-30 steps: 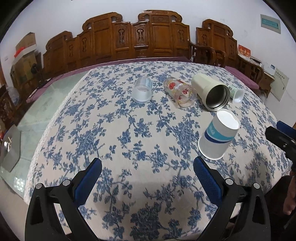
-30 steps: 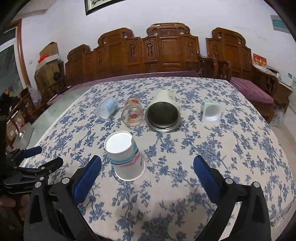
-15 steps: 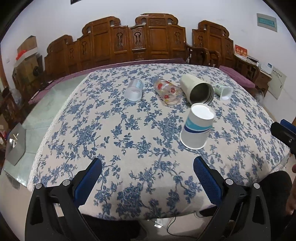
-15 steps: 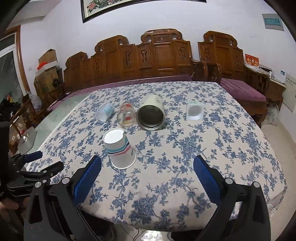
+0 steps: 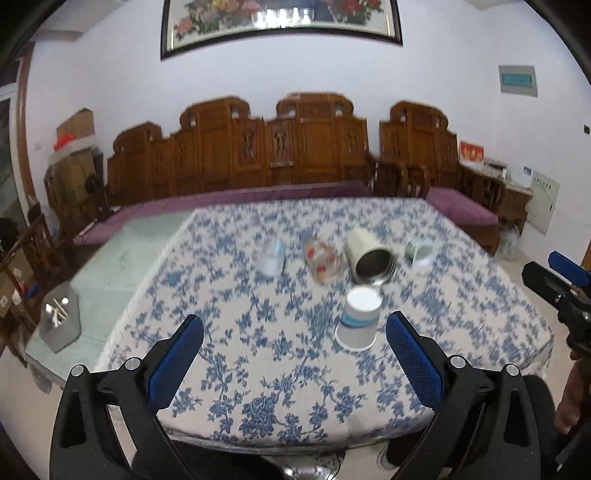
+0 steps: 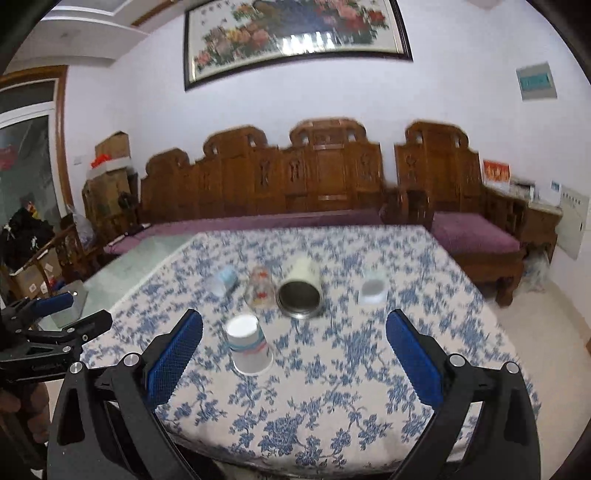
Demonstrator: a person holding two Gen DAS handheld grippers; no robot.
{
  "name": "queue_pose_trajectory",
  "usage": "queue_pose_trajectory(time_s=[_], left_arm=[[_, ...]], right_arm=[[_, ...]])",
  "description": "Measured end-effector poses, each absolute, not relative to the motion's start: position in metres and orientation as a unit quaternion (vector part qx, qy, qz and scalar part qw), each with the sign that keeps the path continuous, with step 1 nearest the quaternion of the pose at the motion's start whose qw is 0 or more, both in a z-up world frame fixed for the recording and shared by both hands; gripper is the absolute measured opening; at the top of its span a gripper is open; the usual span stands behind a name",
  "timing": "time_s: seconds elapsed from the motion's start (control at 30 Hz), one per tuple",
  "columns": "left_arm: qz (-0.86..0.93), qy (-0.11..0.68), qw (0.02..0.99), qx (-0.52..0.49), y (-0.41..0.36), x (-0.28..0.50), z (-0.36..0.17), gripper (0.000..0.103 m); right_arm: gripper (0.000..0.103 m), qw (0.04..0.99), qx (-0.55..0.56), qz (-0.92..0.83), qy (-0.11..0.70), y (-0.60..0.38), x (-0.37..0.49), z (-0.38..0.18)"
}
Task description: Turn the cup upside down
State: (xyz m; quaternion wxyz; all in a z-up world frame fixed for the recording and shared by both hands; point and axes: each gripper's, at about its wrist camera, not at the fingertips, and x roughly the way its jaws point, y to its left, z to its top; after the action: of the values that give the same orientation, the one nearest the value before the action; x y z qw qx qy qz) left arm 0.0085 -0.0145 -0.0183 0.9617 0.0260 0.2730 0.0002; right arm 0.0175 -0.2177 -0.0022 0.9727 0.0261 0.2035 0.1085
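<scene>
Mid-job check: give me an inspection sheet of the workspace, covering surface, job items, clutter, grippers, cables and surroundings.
Surface: table under a blue floral cloth.
Job's things: paper cup stands upside down, mouth on the cloth, nearest the grippers.
Clutter: steel-lined tumbler, printed glass, clear plastic cup and small cup, all on their sides behind it.
Grippers: left gripper and right gripper both empty, jaws open, at the near table edge.
Cables: nothing seen.
Surroundings: carved wooden bench, framed floral picture, boxes at left.

Inverted cup (image 5: 357, 324) on table (image 5: 229, 373), before 4 toppled cups (image 5: 371, 261).
</scene>
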Motion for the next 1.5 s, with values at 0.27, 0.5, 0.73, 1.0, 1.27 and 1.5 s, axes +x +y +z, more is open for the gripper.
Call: queue_pose_trajectory(time_s=[0.27,0.5,0.73,1.0,1.27,1.5], left_arm=[[-0.003,0.238,0.971,0.02,-0.02,-0.018,0.007,0.096],[-0.004,0.23,0.973,0.015,-0.019,-0.024,0.013,0.096],[-0.005,0.23,0.973,0.012,-0.019,-0.025,0.014,0.096],[-0.005,0.23,0.973,0.012,-0.019,-0.026,0.014,0.096],[-0.004,0.231,0.973,0.011,-0.02,-0.026,0.015,0.096],[-0.004,0.231,0.973,0.012,-0.02,-0.026,0.015,0.096]], right_arm=[[0.1,0.978,0.025,0.114,0.175,-0.214,-0.005,0.018],[0.1,0.978,0.028,0.116,0.174,-0.21,-0.009,0.022],[0.1,0.977,0.029,0.117,0.175,-0.207,-0.01,0.022],[0.1,0.977,0.029,0.118,0.175,-0.206,-0.01,0.021],[0.1,0.977,0.029,0.119,0.174,-0.205,-0.011,0.022],[0.1,0.977,0.029,0.119,0.174,-0.204,-0.011,0.022]])
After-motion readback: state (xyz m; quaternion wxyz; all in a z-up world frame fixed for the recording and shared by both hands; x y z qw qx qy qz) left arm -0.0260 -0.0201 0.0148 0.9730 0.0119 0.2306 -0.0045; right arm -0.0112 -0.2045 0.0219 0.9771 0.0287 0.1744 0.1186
